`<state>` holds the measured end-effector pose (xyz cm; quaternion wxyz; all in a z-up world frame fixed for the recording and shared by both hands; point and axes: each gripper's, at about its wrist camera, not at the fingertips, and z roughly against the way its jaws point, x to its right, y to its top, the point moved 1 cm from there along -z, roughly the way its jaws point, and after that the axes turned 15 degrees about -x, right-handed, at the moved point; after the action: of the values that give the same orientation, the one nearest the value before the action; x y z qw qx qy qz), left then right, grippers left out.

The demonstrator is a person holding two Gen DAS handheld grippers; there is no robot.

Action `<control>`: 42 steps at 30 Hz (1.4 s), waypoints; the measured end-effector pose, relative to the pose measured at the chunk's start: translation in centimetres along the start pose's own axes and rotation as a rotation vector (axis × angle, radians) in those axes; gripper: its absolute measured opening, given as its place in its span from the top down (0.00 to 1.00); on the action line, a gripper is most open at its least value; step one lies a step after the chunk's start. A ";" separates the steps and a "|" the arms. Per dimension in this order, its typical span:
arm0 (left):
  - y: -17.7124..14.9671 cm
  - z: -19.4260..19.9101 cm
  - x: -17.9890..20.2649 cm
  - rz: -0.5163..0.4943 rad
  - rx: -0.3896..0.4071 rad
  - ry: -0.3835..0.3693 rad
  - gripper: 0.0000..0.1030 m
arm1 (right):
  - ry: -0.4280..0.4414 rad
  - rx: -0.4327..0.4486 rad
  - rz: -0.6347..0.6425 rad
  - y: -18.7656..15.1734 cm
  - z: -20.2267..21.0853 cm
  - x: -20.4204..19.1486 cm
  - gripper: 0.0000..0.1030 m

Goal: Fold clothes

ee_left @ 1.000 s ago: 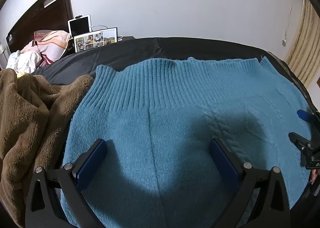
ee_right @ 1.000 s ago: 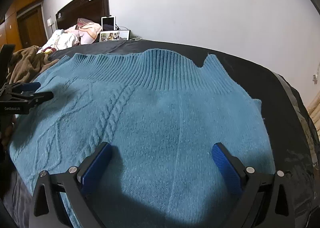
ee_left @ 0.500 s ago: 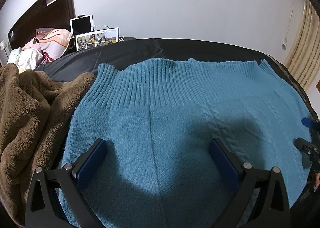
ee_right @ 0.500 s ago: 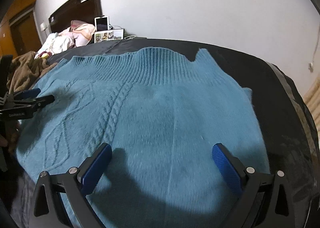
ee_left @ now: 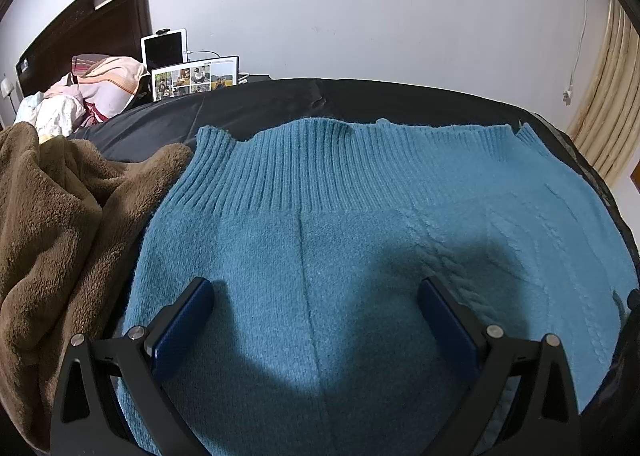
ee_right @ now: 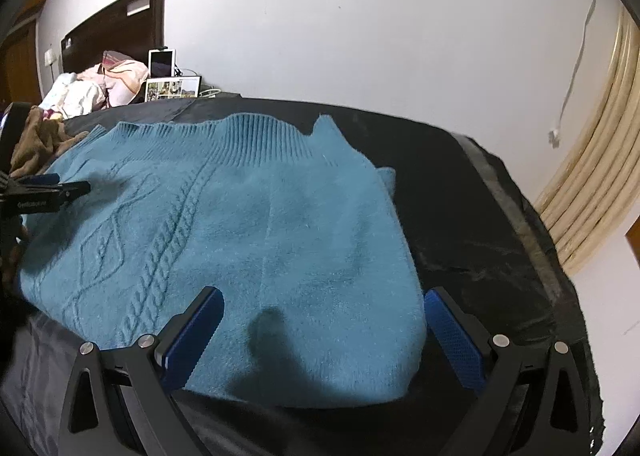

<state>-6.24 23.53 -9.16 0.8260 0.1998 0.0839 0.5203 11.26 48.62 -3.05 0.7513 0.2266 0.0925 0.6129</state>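
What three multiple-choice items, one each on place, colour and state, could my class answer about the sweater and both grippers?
1. What lies beside the sweater on the left gripper's side?
A. brown blanket
B. red towel
C. white pillow

2. What colour is the sweater?
A. yellow
B. teal blue
C. black

3. How do the left gripper and right gripper stand?
A. both shut on cloth
B. one shut
C. both open

Key: 1 A, the brown blanket meets its edge; 2 B, teal knit in both views; 3 C, fingers spread wide, gripping nothing.

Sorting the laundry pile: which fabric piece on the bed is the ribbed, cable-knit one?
The blue sweater, spread flat on the dark cover; the brown blanket beside it is plain, fuzzy and crumpled.
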 end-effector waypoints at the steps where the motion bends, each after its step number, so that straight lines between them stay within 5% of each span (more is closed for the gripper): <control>1: -0.1 0.2 0.0 0.005 0.004 -0.003 0.01 | 0.009 -0.003 0.006 0.0 -0.1 -0.2 0.01; 8: -1.6 2.8 3.2 -0.105 0.006 -0.150 0.01 | 0.075 -0.047 0.052 -0.1 -1.8 -1.5 0.01; 17: -3.3 1.2 8.2 -0.307 0.008 -0.034 0.01 | 0.129 -0.082 0.087 -1.3 -2.9 -0.8 0.01; 23: -3.5 1.1 7.9 -0.305 0.011 -0.052 0.01 | 0.282 -0.055 -0.035 -2.7 -0.9 2.5 0.01; 34: -3.7 1.2 7.8 -0.305 0.010 -0.051 0.01 | 0.406 -0.101 -0.320 -6.5 -1.3 8.0 0.01; 39: -3.7 1.2 7.9 -0.305 0.007 -0.052 0.01 | 0.555 -0.094 -0.415 -7.3 -1.6 8.9 0.01; 42: -3.7 1.2 7.9 -0.307 0.005 -0.053 0.01 | 0.560 -0.096 -0.423 -6.8 -1.9 8.5 0.01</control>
<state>0.69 28.86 -9.02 0.8972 0.2005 0.0929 0.3823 18.37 56.27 -6.64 0.8168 -0.0102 0.3108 0.4859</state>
